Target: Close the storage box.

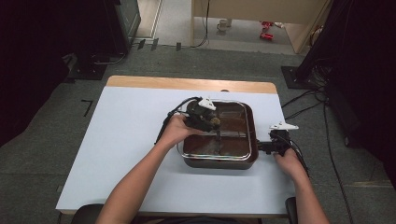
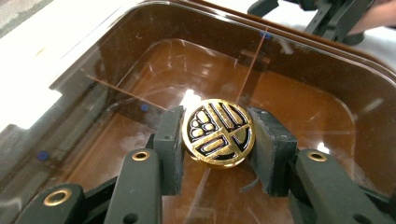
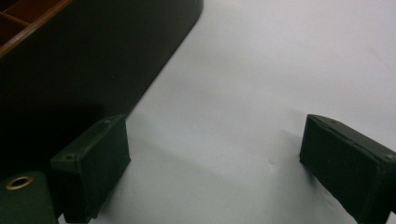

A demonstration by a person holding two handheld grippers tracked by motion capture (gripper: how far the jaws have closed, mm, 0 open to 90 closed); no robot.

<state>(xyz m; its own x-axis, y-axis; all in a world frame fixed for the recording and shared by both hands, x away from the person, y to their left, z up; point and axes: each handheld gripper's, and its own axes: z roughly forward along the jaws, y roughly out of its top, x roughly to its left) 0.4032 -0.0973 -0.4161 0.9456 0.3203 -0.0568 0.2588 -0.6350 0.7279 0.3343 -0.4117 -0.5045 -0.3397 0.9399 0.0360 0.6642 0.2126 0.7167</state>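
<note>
Round gold-and-black metal medallion (image 2: 218,132), patterned face up and slightly tilted, clamped at its edges above the divided interior of the brown translucent plastic tray (image 2: 303,60).

The round knob (image 2: 218,133) is shiny gold with a black inlaid pattern: curved bars, a cluster of small gold ovals in one quarter, and a gold rim around the edge. It sits on the clear, brown-tinted lid (image 2: 140,60), which is crossed by thin orange-brown lines and has small blue dots near one side. The rectangular pan (image 1: 219,161) beneath is dark brown with a bright silver rim. The left tool (image 2: 217,149) is matt black with brass-coloured rivets; the right tool (image 3: 212,172) is black too, with a white plate on top. The table (image 1: 126,140) is pale blue-white with a light wooden strip along its far edge.
</note>
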